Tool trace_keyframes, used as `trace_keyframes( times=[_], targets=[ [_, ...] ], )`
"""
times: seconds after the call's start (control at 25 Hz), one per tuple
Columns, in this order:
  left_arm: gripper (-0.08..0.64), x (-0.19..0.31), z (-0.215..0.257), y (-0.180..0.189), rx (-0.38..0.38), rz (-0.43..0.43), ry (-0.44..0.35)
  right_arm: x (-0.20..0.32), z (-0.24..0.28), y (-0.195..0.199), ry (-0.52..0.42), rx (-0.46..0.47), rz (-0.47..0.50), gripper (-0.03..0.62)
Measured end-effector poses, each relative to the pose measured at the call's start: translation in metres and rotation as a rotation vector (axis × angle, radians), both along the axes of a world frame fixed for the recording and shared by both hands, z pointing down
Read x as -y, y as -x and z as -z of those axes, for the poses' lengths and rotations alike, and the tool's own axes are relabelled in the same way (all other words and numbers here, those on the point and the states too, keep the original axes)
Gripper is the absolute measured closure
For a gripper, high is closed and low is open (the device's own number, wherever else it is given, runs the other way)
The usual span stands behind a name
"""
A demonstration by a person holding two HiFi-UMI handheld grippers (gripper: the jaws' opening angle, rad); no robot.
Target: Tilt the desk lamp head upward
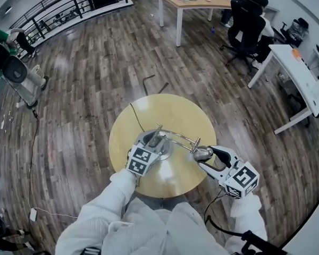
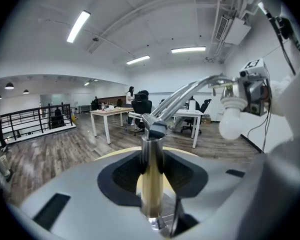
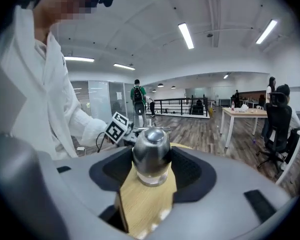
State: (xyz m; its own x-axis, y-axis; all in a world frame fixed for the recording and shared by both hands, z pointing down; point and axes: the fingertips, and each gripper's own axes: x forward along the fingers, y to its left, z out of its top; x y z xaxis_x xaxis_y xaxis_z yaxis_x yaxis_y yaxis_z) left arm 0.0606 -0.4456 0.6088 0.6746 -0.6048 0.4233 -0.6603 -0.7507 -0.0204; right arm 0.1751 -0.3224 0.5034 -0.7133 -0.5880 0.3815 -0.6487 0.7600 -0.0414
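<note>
A silver desk lamp stands on a round yellow table [image 1: 165,110]. Its post [image 2: 151,174] rises between the jaws of my left gripper [image 1: 155,142] [image 2: 151,176], and the black pads lie against both sides of it. From the post, the twin-rod arm [image 1: 176,135] [image 2: 185,96] runs out to the lamp head [image 1: 202,153] [image 3: 151,151], a chrome dome with a white bulb [image 2: 234,123]. My right gripper [image 1: 206,154] [image 3: 151,166] is shut on that dome from the table's right edge. The dome points away from the right gripper's camera.
The lamp's black cable [image 1: 136,119] crosses the tabletop to the left. A wooden desk [image 1: 194,1], a black office chair [image 1: 245,24] and a white desk [image 1: 303,78] stand farther off on the wood floor. A railing [image 1: 58,7] runs along the back left.
</note>
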Motion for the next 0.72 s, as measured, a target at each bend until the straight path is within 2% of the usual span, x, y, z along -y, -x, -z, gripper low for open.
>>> trace_keyframes(
  times=[0.12, 0.24, 0.56, 0.72],
  targets=[
    [0.428, 0.000, 0.002, 0.000, 0.007, -0.008, 0.006, 0.009, 0.046, 0.010, -0.044, -0.008, 0.035, 0.336],
    [0.428, -0.002, 0.003, -0.001, 0.011, -0.014, 0.008, 0.019, 0.079, 0.025, -0.050, -0.040, 0.073, 0.337],
    [0.429, -0.005, 0.006, -0.001, -0.002, -0.016, 0.001, 0.043, 0.119, 0.060, 0.044, -0.205, 0.116, 0.339],
    [0.428, -0.004, 0.006, -0.002, 0.023, -0.036, -0.002, 0.059, 0.132, 0.079, 0.095, -0.279, 0.139, 0.339]
  ],
)
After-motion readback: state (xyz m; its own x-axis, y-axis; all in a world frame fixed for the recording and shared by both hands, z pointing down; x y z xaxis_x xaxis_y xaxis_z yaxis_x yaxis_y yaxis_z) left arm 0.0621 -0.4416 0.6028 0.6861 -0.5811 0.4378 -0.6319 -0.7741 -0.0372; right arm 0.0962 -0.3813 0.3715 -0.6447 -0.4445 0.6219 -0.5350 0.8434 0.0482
